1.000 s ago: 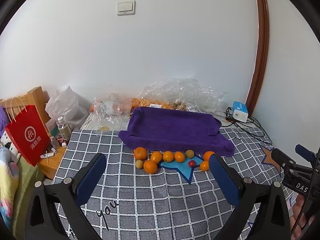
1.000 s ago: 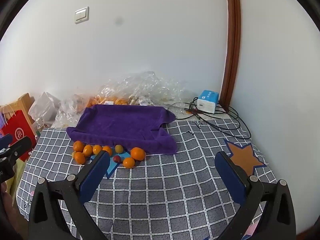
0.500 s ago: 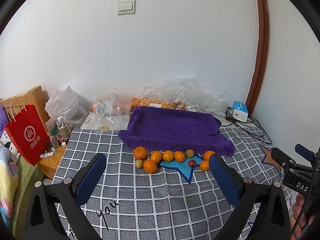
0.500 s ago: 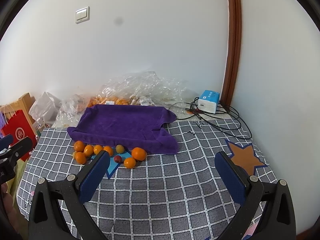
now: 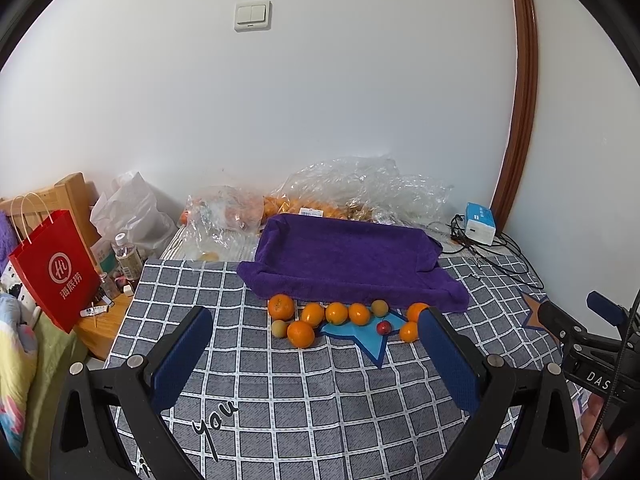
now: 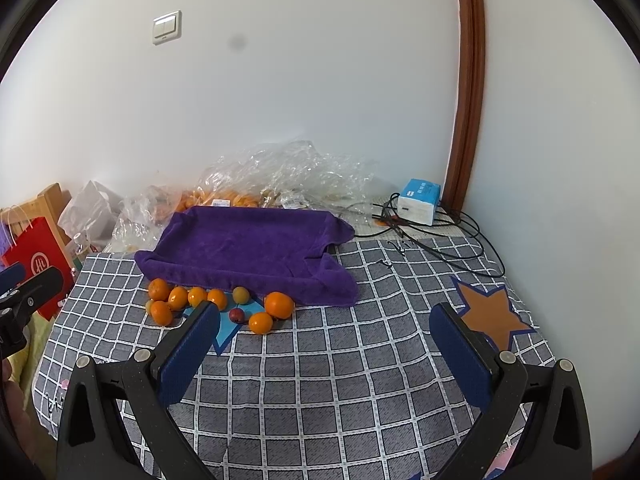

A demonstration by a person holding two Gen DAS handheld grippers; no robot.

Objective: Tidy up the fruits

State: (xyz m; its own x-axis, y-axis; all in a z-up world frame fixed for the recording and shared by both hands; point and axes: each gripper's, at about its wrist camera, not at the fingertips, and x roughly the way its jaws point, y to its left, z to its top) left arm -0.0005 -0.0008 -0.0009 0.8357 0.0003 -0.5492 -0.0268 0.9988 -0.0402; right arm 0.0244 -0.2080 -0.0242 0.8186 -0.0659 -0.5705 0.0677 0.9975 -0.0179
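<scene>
Several oranges [image 5: 313, 314] [image 6: 177, 298] lie in a loose row on the checked cloth, just in front of a purple towel tray [image 5: 344, 256] [image 6: 248, 244]. Two small yellow-green fruits [image 5: 379, 307] [image 6: 241, 295] and one small red fruit [image 5: 383, 327] [image 6: 236, 315] sit among them. My left gripper [image 5: 316, 340] hangs open above the cloth, short of the fruit row. My right gripper [image 6: 326, 334] is open too, to the right of the fruits. Neither holds anything.
Crumpled clear plastic bags [image 5: 360, 192] with more oranges lie behind the tray by the wall. A blue-white box [image 6: 418, 201] and black cables [image 6: 448, 236] sit at the back right. A red paper bag [image 5: 52, 268] and bottles stand off the left edge.
The right gripper has drifted slightly forward and left, so the fruits sit a little nearer its left finger. The left gripper has barely moved.
</scene>
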